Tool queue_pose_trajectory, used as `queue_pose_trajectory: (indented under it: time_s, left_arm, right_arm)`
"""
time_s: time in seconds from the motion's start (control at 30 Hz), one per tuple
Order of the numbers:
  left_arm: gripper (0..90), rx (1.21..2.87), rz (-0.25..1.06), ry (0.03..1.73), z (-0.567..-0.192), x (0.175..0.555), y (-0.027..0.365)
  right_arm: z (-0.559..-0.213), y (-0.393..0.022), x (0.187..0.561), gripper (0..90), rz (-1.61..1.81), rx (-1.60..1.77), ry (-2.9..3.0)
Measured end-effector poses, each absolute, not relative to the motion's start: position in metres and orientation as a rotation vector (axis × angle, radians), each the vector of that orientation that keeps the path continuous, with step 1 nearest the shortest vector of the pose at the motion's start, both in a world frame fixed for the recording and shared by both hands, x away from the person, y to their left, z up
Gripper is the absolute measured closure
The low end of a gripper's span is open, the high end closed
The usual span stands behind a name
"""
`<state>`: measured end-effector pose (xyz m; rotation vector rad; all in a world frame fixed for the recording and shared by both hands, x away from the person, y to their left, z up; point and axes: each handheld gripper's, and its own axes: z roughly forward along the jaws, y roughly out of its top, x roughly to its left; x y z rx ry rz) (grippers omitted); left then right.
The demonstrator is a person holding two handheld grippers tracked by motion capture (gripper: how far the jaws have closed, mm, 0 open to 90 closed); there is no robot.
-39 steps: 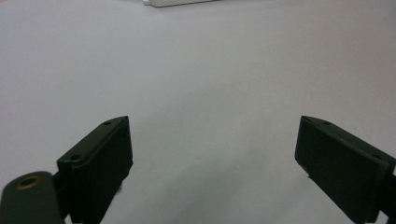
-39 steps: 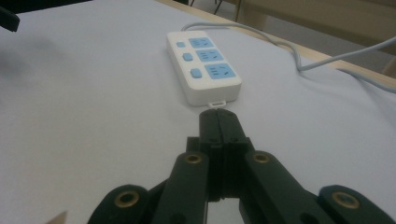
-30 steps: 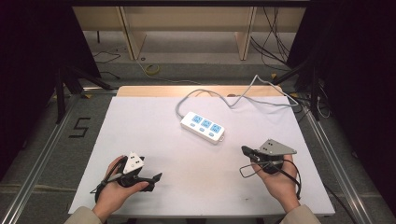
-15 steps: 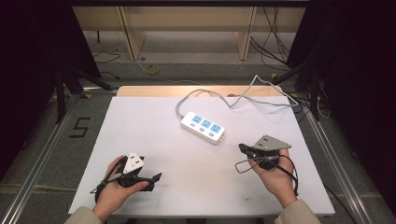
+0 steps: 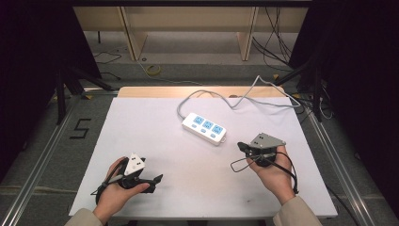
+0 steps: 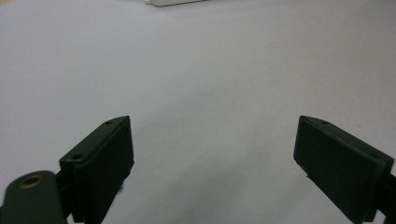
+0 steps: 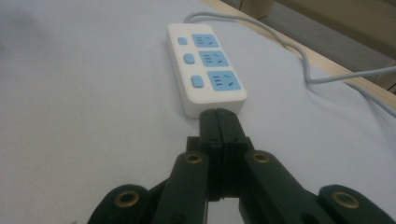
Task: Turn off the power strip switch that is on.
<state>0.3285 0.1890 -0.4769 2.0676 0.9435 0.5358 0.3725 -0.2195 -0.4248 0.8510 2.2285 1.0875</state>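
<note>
Your right gripper (image 7: pixel 218 116), jaws closed and empty, points at the strip (image 7: pixel 204 65) mid-table. Your left gripper (image 6: pixel 210 154), open, waits nearer you. Pressing a switch off-centre may skid the strip.

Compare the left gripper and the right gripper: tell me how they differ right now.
The left gripper has its jaws spread wide with bare table between them; the right gripper has its jaws pressed shut on nothing. The right gripper points at the near end of the power strip; the left gripper sits farther from the strip, at the table's near left part. The left carries a white top plate, the right a grey one. Both are hand-held with black jaws.
</note>
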Motion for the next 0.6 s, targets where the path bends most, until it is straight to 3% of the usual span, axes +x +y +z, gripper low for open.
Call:
queue_pose_trajectory:
  time_s: [0.6]
  left_arm:
    - [12.3,2.071,0.542,0.941,-0.477,0.328,0.189]
  right_arm:
    - [-0.411,-0.215,0.386,90.0,1.057,0.863,2.255]
